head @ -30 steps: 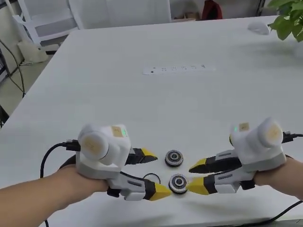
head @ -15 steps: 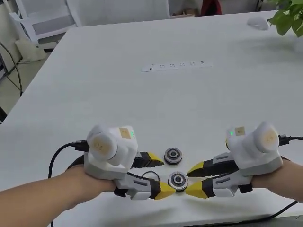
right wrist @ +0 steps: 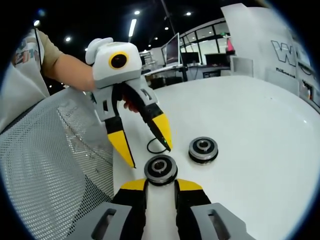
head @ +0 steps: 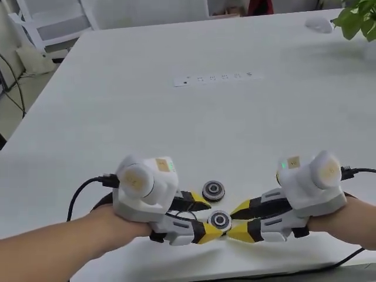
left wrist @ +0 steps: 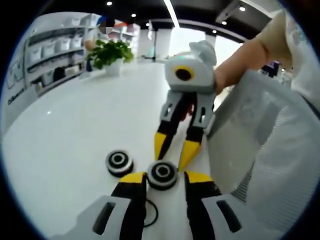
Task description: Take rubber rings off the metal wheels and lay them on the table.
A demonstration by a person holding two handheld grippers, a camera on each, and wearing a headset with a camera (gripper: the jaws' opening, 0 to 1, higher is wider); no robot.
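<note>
Head view: left gripper (head: 207, 216) and right gripper (head: 236, 220) jaws parted, flanking wheel (head: 219, 220) on white table (head: 205, 129).

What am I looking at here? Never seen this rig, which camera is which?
No robot: a person holds a hand-held gripper in each hand. The head view comes from a headset camera looking down at the white table. The other two views come from fisheye cameras riding on each one. The left hand-held gripper and the right hand-held gripper face each other, both open, tips close around one metal wheel. Neither clearly holds it. A second wheel lies just beyond, and a thin black rubber ring lies loose near the left jaws. A row of sockets sits mid-table.
</note>
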